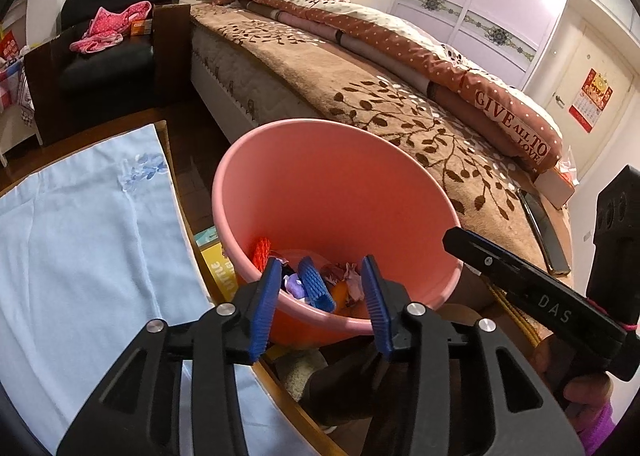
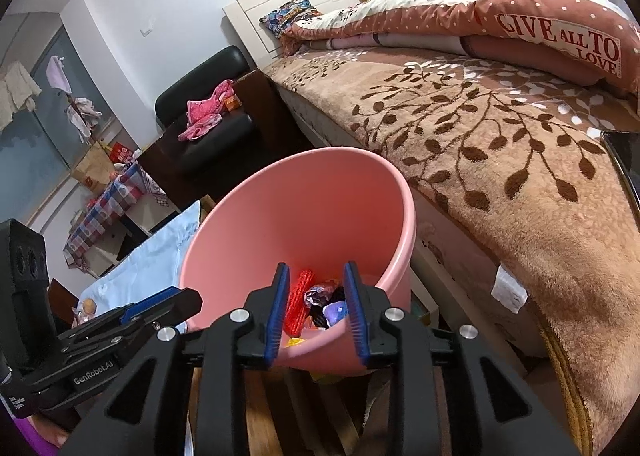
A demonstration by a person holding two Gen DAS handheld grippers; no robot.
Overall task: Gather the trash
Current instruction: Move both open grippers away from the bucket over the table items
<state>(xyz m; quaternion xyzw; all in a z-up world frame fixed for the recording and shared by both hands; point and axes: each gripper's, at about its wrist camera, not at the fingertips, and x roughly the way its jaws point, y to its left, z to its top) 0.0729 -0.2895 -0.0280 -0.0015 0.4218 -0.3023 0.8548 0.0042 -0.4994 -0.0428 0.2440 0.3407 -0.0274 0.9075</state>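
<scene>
I held both claws over the round pink plastic bin (image 1: 336,192). Left claw (image 1: 320,296) spread and empty; right claw (image 2: 316,308) parted, gripping nothing. Crumpled wrappers and red mesh trash (image 2: 320,304) lay directly below, likely just dropped.

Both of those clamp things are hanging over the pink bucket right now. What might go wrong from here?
1. The left gripper and right gripper hang open close together over the pink bucket; they might knock each other.
2. The bucket looks tilted toward the bed; a nudge on its rim might tip it and spill the wrappers.
3. Trash dropped near the rim might fall outside.
</scene>
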